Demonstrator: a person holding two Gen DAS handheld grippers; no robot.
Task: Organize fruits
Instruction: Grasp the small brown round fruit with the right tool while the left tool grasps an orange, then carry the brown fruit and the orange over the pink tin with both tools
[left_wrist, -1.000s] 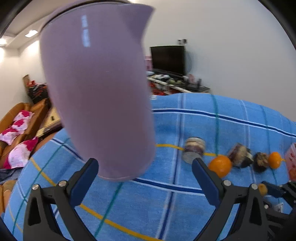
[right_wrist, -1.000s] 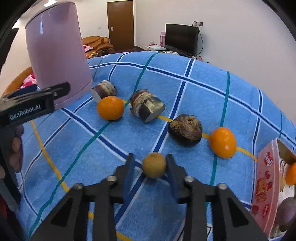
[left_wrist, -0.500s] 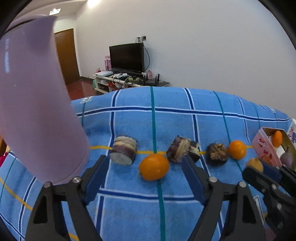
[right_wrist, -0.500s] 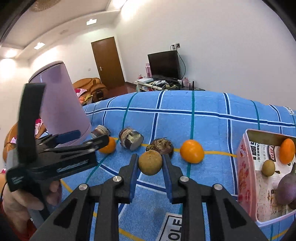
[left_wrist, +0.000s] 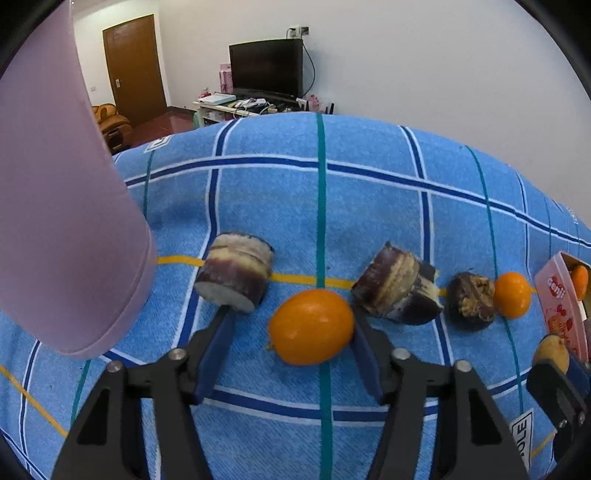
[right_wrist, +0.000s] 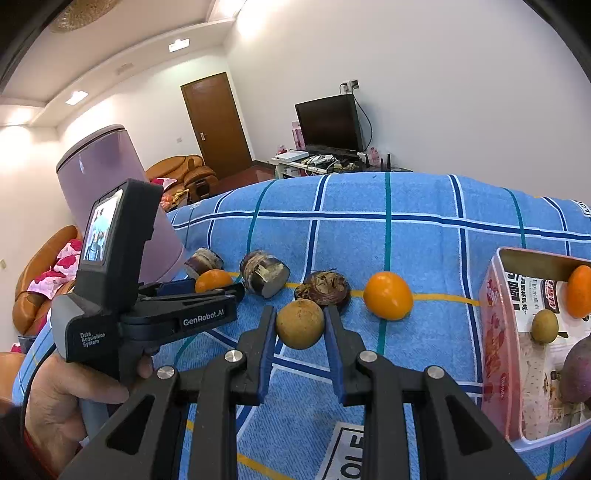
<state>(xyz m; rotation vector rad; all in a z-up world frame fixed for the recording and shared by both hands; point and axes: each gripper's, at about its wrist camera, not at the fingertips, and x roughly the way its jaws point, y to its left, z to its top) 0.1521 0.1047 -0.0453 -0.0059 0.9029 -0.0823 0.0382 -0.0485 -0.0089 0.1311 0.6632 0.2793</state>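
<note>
My right gripper (right_wrist: 300, 325) is shut on a small brown round fruit (right_wrist: 300, 323) and holds it above the blue towel, left of the pink box (right_wrist: 496, 332). The box holds an orange fruit (right_wrist: 579, 291), a small brown fruit (right_wrist: 544, 325) and a purple fruit (right_wrist: 576, 369). My left gripper (left_wrist: 290, 332) is open, its jaws on either side of an orange fruit (left_wrist: 310, 325) lying on the towel. A row of fruit lies beyond: a cut dark piece (left_wrist: 234, 275), another cut piece (left_wrist: 397, 286), a dark round fruit (left_wrist: 471, 301) and a second orange fruit (left_wrist: 511, 294).
A tall pink container (left_wrist: 62, 206) stands at the left on the blue checked towel (left_wrist: 332, 192). The left gripper and the hand holding it show in the right wrist view (right_wrist: 147, 317). A TV, a door and sofas lie beyond.
My left gripper has moved down and forward so its open jaws now flank the orange fruit. My right gripper still holds the brown fruit, raised slightly nearer the box.
</note>
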